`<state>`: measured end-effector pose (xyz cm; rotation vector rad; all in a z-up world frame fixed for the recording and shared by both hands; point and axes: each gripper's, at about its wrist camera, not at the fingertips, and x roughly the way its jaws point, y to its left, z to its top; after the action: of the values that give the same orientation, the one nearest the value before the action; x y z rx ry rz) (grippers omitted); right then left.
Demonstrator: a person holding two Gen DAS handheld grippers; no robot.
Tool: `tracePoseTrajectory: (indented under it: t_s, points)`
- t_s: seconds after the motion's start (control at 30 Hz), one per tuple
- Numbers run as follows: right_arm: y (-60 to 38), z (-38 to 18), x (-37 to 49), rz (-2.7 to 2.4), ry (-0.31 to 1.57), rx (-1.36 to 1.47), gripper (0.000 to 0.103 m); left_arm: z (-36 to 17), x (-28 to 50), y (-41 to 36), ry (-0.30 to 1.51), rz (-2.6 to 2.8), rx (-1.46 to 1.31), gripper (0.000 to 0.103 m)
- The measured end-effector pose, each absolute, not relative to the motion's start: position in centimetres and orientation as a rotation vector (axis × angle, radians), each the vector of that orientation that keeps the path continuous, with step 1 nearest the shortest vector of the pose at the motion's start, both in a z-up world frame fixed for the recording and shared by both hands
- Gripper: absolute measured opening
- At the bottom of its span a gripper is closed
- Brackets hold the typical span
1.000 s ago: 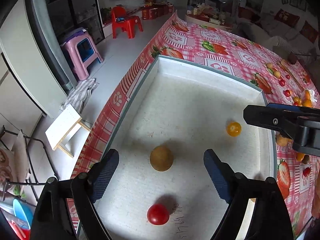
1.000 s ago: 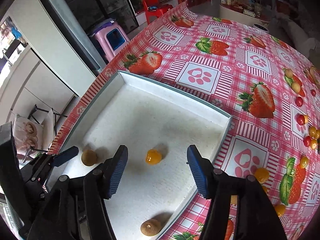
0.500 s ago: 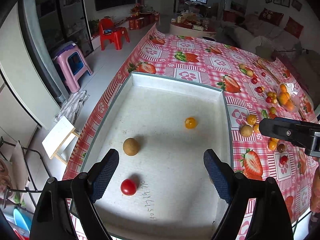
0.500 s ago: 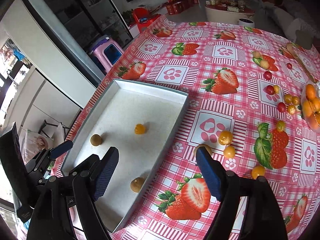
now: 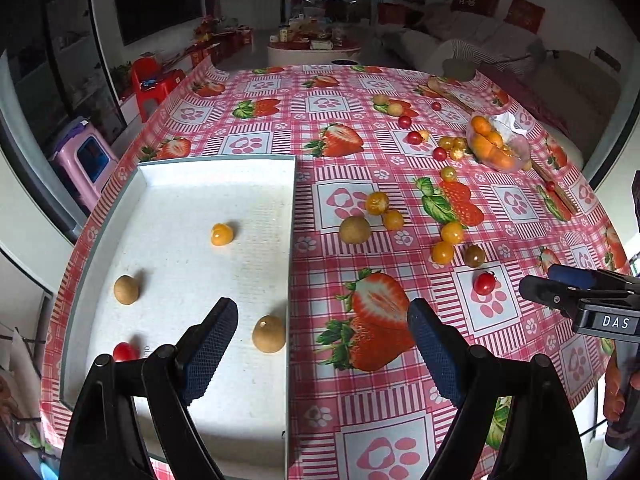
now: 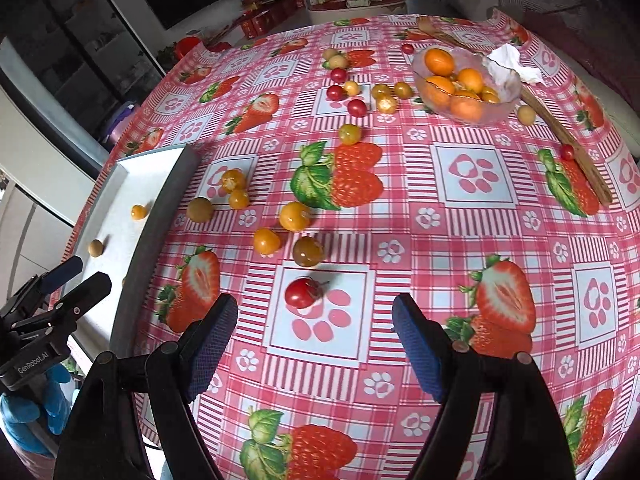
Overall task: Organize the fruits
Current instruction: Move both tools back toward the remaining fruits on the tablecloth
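A white tray (image 5: 120, 216) lies at the table's left and holds a yellow berry (image 5: 221, 234), two brown longans (image 5: 269, 334) and a red tomato (image 5: 123, 351). Loose fruits lie to its right: a longan (image 5: 355, 230), yellow berries (image 5: 452, 233) and a red cherry tomato (image 6: 301, 293). My left gripper (image 5: 322, 340) is open and empty over the tray's right rim. My right gripper (image 6: 314, 340) is open and empty, just short of the red cherry tomato. The tray also shows in the right wrist view (image 6: 160, 192).
A clear bowl (image 6: 466, 82) of orange kumquats with a white tissue stands at the back right, beside a long wooden stick (image 6: 568, 140). More tomatoes and berries (image 6: 356, 107) lie scattered behind. The strawberry-print cloth (image 6: 472, 240) covers the table.
Both grippers have pulled back and swung right, away from the tray interior. The right gripper now faces the loose fruit on the cloth. Both stay open and empty.
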<state>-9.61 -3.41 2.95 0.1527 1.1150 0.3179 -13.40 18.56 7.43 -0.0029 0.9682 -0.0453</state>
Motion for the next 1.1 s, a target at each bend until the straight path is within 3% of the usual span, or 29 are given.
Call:
tracePoseTrajectory:
  t_s: [0.27,1.1]
  points:
    - [-6.9,0.9,-11.7,0.264,1.115,0.134,0.083,4.8,-12.5,13.6,0.993,-0.086,0.091,0.087]
    - [-3.2,-0.8,-12.0,0.314,1.046,0.006,0.083,0.8,-6.6,14.8,1.028,0.01,0.0,0.087]
